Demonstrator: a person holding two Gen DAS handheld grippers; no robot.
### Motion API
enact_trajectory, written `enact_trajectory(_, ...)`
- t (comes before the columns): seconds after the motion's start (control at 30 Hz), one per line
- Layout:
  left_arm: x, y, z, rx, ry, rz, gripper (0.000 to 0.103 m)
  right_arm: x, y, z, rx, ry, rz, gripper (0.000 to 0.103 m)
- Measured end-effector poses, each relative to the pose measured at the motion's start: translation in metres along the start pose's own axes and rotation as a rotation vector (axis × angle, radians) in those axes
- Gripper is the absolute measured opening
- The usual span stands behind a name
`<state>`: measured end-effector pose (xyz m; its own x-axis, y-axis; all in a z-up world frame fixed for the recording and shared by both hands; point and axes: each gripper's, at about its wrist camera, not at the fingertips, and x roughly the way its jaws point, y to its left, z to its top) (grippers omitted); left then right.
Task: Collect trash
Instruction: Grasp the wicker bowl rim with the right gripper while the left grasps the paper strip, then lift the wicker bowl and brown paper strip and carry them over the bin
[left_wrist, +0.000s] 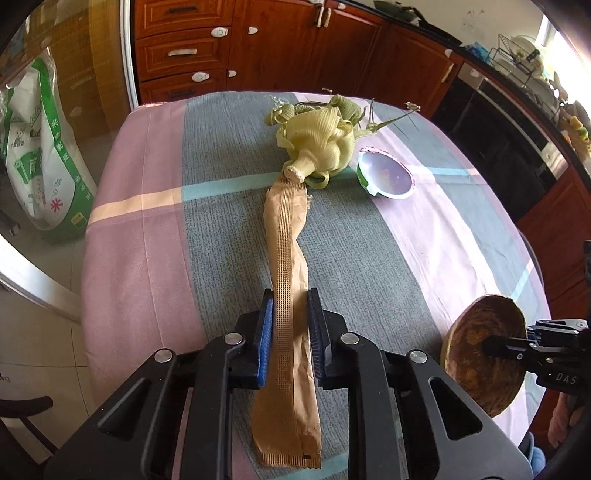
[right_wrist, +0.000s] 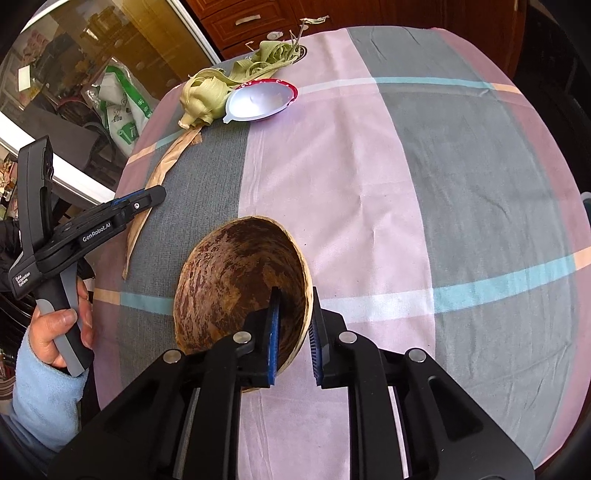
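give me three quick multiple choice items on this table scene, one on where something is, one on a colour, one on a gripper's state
1. Where does the corn husk lie?
A. at the far end of the brown paper wrapper
B. inside the shell
C. on the floor

2. What colour are the gripper pads?
A. red
B. blue
C. white

3. What is the right gripper doing?
A. hanging open above bare cloth
B. shut on the foil lid
C. shut on the brown shell half

Answers:
1 A, the husk's stem meets the wrapper's far tip.
2 B, blue pads show on both grippers.
3 C, one pad sits inside the shell wall and one outside.
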<state>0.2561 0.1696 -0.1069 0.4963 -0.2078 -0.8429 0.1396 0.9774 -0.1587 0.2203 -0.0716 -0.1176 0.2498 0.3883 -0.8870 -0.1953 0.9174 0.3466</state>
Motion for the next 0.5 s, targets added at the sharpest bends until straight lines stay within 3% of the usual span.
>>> enact_trajectory(0.2, -0.018, -0.021, -0.023, 0.003, 0.003, -0.016, 0.018, 0.006, 0.006, -0.001, -0.001, -0.006, 0.022, 0.018)
enact_trajectory(0.37, -0.033, -0.043, -0.040, 0.021, 0.001, -0.036, 0.018, -0.006, 0.008, -0.008, -0.021, -0.036, 0.052, 0.008)
enact_trajectory(0.5, -0.044, -0.062, -0.046, 0.031, -0.009, -0.071, 0.018, -0.027, -0.004, -0.012, -0.003, -0.080, 0.042, 0.007)
